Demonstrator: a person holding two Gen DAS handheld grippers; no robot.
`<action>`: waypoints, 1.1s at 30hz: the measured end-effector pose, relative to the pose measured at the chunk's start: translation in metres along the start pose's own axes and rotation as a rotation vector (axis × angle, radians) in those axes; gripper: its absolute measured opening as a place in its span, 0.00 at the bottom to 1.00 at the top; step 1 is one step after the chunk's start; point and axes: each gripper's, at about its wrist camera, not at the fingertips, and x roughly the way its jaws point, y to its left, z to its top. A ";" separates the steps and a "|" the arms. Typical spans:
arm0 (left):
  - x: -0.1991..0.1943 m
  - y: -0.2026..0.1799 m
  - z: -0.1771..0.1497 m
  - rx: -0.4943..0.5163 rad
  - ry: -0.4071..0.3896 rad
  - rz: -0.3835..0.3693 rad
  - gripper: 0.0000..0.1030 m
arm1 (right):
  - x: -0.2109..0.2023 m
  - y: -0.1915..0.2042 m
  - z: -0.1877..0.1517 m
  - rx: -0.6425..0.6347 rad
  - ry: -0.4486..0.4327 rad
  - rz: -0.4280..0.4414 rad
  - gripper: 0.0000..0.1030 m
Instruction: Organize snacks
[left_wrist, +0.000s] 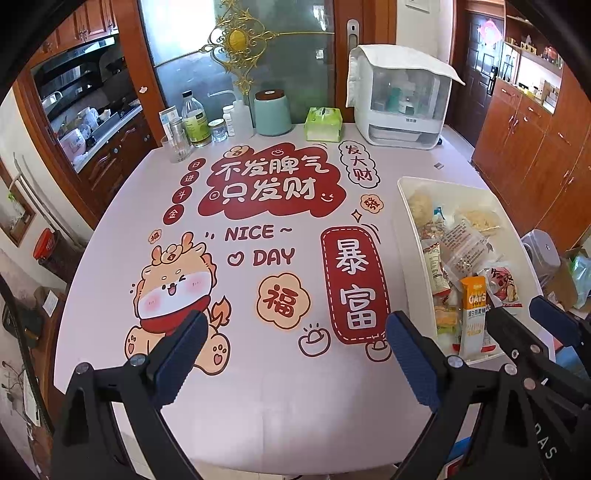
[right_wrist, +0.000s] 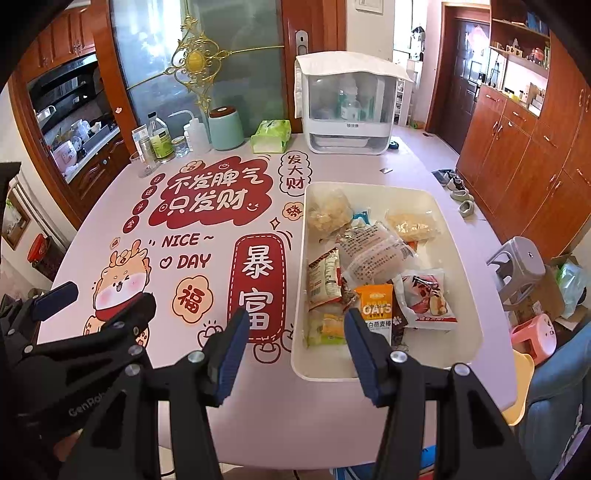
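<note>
This is a home's dining area beside a kitchen: the table (left_wrist: 280, 398) wears a festive cartoon cloth, and at its far edge stand a tissue pack (left_wrist: 323, 124), bottles (left_wrist: 195, 120) and a mint canister (left_wrist: 272, 112). At upper left a kitchen counter with dishes (left_wrist: 92, 125) shows through an opening; at right stand wooden cabinets (right_wrist: 517, 158), slippers on the floor (right_wrist: 461, 199) and plastic stools (right_wrist: 517, 266).

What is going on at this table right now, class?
A person holds a gripper in each hand above a table with a printed cover. The left gripper and the right gripper are both open and hold nothing. A white bin on the right side of the table holds all the snack packets, among them an orange oats bar. No snacks lie loose on the table, so the sorting looks finished or nearly so.
</note>
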 end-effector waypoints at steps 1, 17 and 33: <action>0.000 0.000 0.000 0.000 -0.001 0.001 0.94 | 0.000 0.000 0.000 0.000 0.000 -0.001 0.53; -0.002 0.005 -0.003 -0.004 0.002 -0.002 0.94 | -0.007 0.010 -0.005 0.008 -0.005 -0.001 0.53; -0.001 0.004 -0.003 -0.009 -0.001 0.001 0.94 | -0.009 0.015 -0.011 0.013 -0.002 -0.005 0.53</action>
